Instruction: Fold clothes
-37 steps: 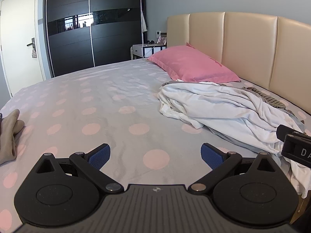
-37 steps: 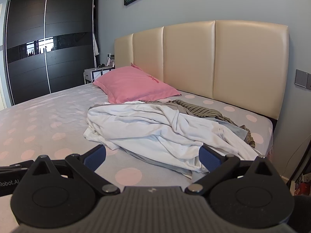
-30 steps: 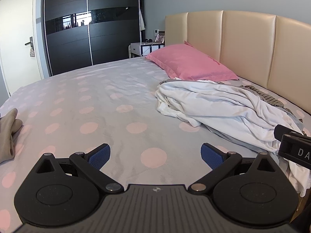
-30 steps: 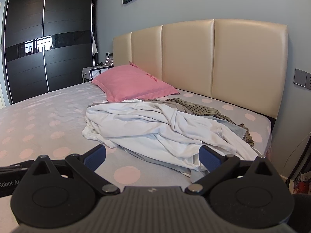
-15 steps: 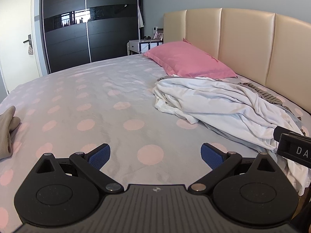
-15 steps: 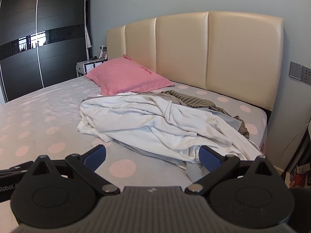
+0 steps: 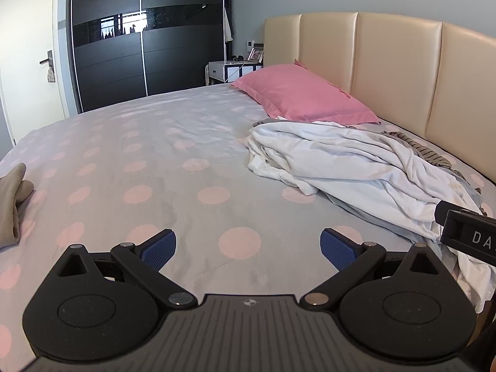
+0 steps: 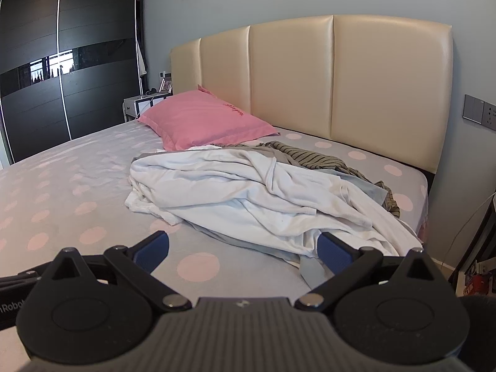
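Over on your far left, a beige garment [image 7: 12,204] lies at the edge of the bed [image 7: 161,161], resting on the grey sheet with pink dots. Your left gripper [image 7: 248,249] hangs above bare sheet, blue pads [image 7: 158,249] spread wide, nothing between them. Moving right, there's the pile of clothes [image 7: 350,170]: a rumpled white garment [image 8: 248,198] on top, a striped one [image 8: 313,155] and a pale blue piece [image 8: 369,187] showing from beneath it toward the headboard [image 8: 310,77]. The pile touches the pink pillow [image 8: 201,121] at its far end and runs toward the bed's right edge. Your right gripper [image 8: 243,249] sits low at the near side of that pile, jaws wide apart too; its right pad [image 8: 334,252] is just beside the white fabric's near hem, but you're gripping nothing. At the far right edge of the left view, the right tool's black body [image 7: 468,232] pokes in over the heap.
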The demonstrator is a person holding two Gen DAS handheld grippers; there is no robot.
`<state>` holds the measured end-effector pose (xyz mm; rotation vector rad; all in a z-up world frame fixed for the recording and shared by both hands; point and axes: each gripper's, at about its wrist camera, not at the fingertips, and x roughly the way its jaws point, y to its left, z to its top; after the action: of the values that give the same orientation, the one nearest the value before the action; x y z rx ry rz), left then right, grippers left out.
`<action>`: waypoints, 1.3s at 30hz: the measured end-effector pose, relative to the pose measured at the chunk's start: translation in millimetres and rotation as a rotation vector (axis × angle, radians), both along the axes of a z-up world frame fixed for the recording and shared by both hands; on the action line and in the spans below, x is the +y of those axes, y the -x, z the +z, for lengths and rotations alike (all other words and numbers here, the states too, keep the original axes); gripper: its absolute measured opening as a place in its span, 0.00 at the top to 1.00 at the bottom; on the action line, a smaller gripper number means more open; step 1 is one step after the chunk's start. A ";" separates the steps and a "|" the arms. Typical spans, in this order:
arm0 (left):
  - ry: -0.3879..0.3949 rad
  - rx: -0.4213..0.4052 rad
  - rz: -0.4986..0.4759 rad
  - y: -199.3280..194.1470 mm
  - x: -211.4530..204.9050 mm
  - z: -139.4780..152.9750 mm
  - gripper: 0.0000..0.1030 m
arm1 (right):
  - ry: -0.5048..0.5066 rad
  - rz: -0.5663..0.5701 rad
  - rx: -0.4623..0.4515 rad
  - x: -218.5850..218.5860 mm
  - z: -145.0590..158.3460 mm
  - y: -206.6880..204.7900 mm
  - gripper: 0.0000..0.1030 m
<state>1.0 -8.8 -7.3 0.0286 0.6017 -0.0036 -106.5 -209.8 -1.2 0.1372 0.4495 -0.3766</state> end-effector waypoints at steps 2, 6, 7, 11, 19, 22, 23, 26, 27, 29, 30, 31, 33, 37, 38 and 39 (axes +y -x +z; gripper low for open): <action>0.000 0.001 0.000 0.5 0.2 -0.4 0.01 | -0.013 0.000 0.002 -0.8 1.1 -0.1 0.01; 0.003 0.004 0.003 1.2 1.2 -0.3 0.01 | -0.014 -0.007 0.000 -0.6 0.8 0.1 0.01; 0.005 0.004 0.004 1.4 1.7 -0.1 0.01 | -0.012 -0.008 -0.001 -0.4 0.8 0.1 0.01; 0.009 0.003 0.003 1.7 2.0 0.4 0.01 | -0.002 -0.010 -0.006 1.1 1.6 0.9 0.01; 0.016 0.012 0.005 2.1 4.8 0.0 0.01 | 0.004 -0.006 0.000 3.4 1.7 -0.9 0.01; 0.019 0.012 0.008 2.1 5.2 0.5 0.01 | 0.003 0.000 0.005 4.5 1.1 -1.1 0.01; 0.018 0.012 0.008 1.8 4.8 0.5 0.01 | 0.003 0.002 0.006 4.8 1.0 -1.3 0.01; 0.015 0.013 0.009 0.9 3.6 0.2 0.01 | 0.003 0.004 0.006 4.4 1.3 -2.3 0.01; 0.014 0.014 0.008 0.5 3.3 0.0 0.01 | 0.003 0.005 0.007 4.2 1.2 -2.6 0.01; 0.016 0.016 0.007 0.4 3.7 -0.3 0.01 | 0.005 0.004 0.008 4.1 1.1 -2.8 0.01; 0.016 0.016 0.006 0.3 3.9 -0.5 0.01 | 0.005 0.004 0.008 4.3 1.1 -2.8 0.01; 0.016 0.017 0.005 0.3 3.5 -0.6 0.01 | 0.005 0.004 0.008 4.5 1.2 -2.7 0.01; 0.016 0.020 0.003 0.2 3.9 -0.6 0.01 | 0.005 0.003 0.008 4.9 1.2 -2.6 0.01; 0.017 0.019 0.001 1.9 5.5 -0.1 0.01 | 0.009 0.007 0.009 5.9 1.6 -3.6 0.01; 0.018 0.018 0.001 2.1 5.9 0.0 0.01 | 0.010 0.008 0.009 5.9 1.5 -3.7 0.01; 0.017 0.019 0.002 2.1 6.2 -0.2 0.01 | 0.010 0.009 0.009 5.9 1.4 -3.8 0.01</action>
<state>-1.1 -2.6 -7.4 0.0110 0.6204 -0.0070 -102.7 -203.9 0.2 0.1232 0.4574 -0.3706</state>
